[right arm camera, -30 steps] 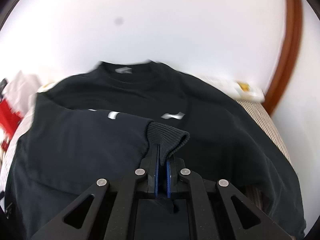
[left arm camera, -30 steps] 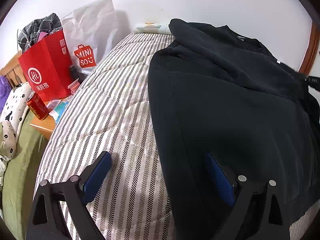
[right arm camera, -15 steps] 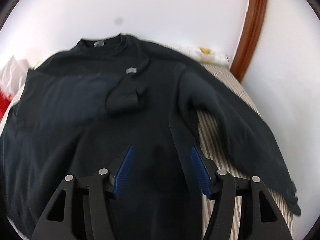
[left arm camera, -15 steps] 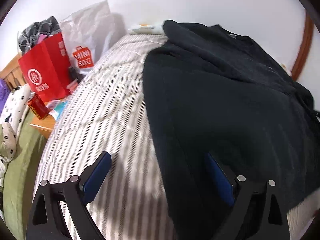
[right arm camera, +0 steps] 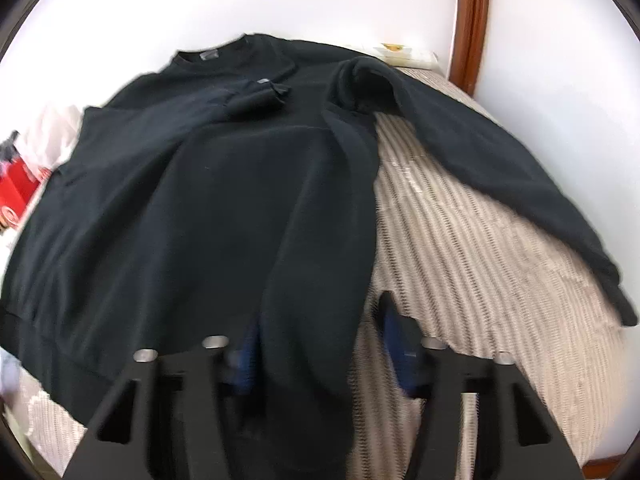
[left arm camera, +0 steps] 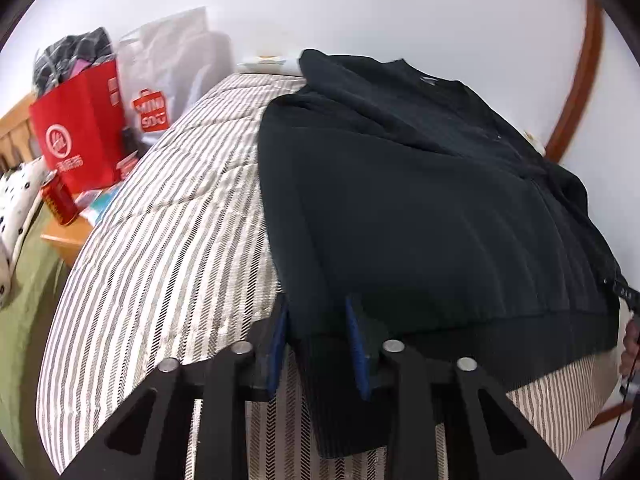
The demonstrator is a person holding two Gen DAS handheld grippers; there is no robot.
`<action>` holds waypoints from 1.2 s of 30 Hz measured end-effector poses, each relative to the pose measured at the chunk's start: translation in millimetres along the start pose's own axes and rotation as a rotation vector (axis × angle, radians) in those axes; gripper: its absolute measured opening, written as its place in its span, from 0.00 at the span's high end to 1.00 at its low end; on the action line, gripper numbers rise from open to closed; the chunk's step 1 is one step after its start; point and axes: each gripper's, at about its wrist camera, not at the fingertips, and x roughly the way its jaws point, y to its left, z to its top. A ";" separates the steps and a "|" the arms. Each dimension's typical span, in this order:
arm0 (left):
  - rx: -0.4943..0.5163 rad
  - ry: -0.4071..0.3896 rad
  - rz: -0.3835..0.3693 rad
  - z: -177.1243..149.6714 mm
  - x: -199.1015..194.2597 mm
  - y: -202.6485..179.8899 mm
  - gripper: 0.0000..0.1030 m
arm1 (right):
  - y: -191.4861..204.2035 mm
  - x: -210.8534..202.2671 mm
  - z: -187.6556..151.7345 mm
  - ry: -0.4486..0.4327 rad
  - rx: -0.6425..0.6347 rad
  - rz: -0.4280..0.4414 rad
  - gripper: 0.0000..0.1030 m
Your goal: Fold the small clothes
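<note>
Wall: plain white wall (left arm camera: pixel 400 8) behind the bed, evenly lit.
Trim: a brown wooden frame (right arm camera: pixel 474 20) rises at the right.
Bed: striped quilted cover (left arm camera: pixel 160 240).
Bedside: low wooden stand (left arm camera: pixel 66 240) with a red paper bag (left arm camera: pixel 76 136), a white shopping bag (left arm camera: pixel 168 68) and a red can (left arm camera: pixel 60 204).

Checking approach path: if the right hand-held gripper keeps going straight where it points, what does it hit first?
Probably the black sweatshirt: the right hand-held gripper, jaws closing, already straddles its side edge near the hem, with the striped bed cover just beneath. Depth is hard to judge.
</note>
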 end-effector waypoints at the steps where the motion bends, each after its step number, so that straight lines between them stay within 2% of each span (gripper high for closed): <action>1: -0.007 0.002 -0.005 0.1 -0.4 1.5 0.83 | 1.1 -1.5 0.1 -0.005 0.003 0.004 0.83; 2: -0.023 0.001 -0.015 0.2 -2.2 4.7 0.87 | 2.9 -2.8 -0.2 -0.004 0.004 0.026 0.91; 6: -0.066 -0.006 -0.063 -4.6 -9.4 14.6 0.89 | 11.1 -12.0 -3.9 -0.026 -0.005 -0.001 0.91; 12: -0.067 -0.021 -0.074 -17.8 -25.5 20.2 0.89 | 13.6 -33.8 -8.9 -0.057 -0.024 -0.003 0.92; 18: -0.035 -0.016 -0.068 -33.6 -39.9 20.9 0.89 | 18.0 -42.4 -12.3 -0.047 -0.055 -0.011 0.92; 24: -0.070 0.024 -0.097 -30.4 -34.7 28.1 0.88 | 15.9 -31.1 -8.4 0.001 -0.046 -0.010 0.88; 26: -0.081 0.027 -0.101 -29.2 -35.0 29.1 0.84 | 11.2 -29.7 -0.9 0.017 -0.022 0.016 0.86; 29: -0.093 0.015 -0.091 -24.9 -39.3 29.6 0.81 | 10.6 -38.8 7.0 0.001 -0.008 0.012 0.72; 31: -0.085 0.001 -0.073 -20.4 -41.8 28.3 0.80 | 13.9 -47.7 16.5 -0.043 -0.017 -0.019 0.62; 33: -0.078 -0.007 -0.069 -12.6 -41.6 27.8 0.70 | 19.0 -53.9 28.8 -0.083 -0.034 -0.054 0.56; 35: -0.085 -0.020 -0.059 -3.9 -40.1 28.6 0.46 | 28.2 -57.7 44.9 -0.124 -0.051 -0.052 0.51; 36: -0.089 -0.032 -0.055 1.4 -39.6 28.8 0.45 | 32.6 -57.7 51.1 -0.135 -0.058 -0.047 0.50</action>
